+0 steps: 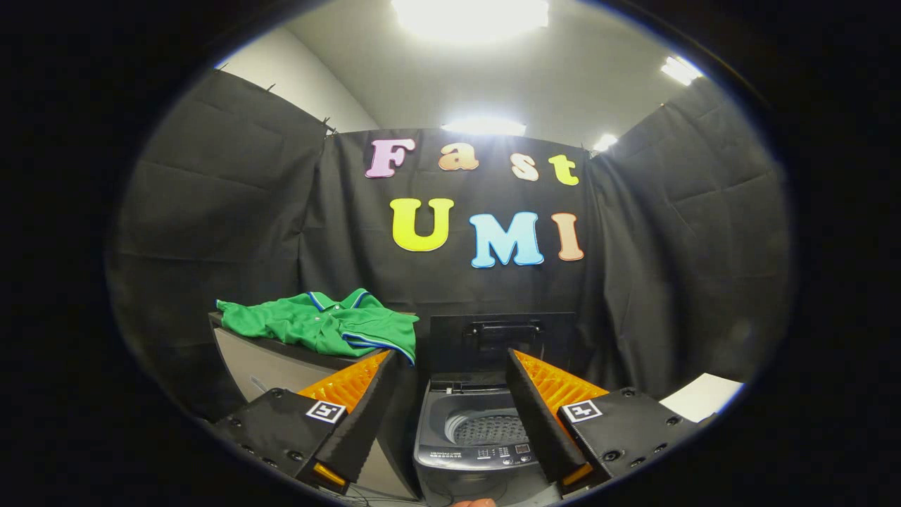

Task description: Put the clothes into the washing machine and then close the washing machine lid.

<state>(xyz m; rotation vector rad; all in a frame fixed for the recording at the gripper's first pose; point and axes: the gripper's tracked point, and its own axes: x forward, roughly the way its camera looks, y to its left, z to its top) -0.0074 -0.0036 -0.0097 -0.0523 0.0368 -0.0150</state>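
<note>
A green polo shirt (327,326) with blue-and-white trim lies crumpled on a dark-topped cabinet (262,359), beyond my left finger and to its left. A small grey top-loading washing machine (473,451) stands between and just beyond my fingers. Its dark lid (501,341) is raised upright at the back, and the perforated drum (489,428) shows inside. My gripper (450,366) is open, with nothing between its fingers.
Black cloth walls enclose the booth on three sides. A white flat surface (704,396) shows low at the right, past my right finger. The cabinet stands directly left of the washing machine.
</note>
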